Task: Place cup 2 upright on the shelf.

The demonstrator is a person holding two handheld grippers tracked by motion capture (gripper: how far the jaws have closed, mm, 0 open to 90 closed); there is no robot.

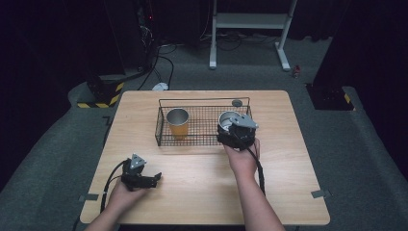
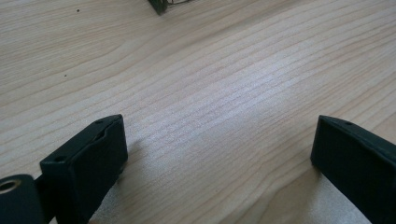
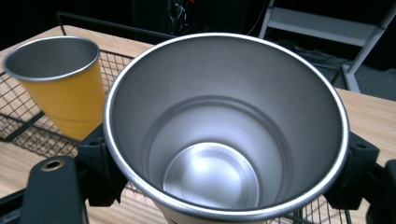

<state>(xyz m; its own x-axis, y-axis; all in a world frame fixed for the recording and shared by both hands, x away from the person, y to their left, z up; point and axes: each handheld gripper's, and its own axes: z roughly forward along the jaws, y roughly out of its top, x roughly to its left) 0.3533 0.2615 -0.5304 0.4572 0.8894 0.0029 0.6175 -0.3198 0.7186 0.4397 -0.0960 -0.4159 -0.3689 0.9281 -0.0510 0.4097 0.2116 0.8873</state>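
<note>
From the high view, I see my right gripper (image 1: 230, 129) at the wire basket's (image 1: 204, 102) right end, clamped on a steel cup (image 1: 226, 118) that sits over the basket. An orange cup (image 1: 177, 123) stands upright in the basket's left half, well apart from the steel one. My left gripper (image 1: 153, 178) rests low on the wooden table (image 1: 202, 192), near its front left.

In the left gripper view, my jaws stand wide apart with only bare wood between them.

In the right gripper view, my jaws press both sides of the steel cup (image 3: 224, 140), just under its rim; its inside is empty. The orange cup (image 3: 60, 88) stands beyond, to the left, on the basket's mesh (image 3: 18, 116).
</note>
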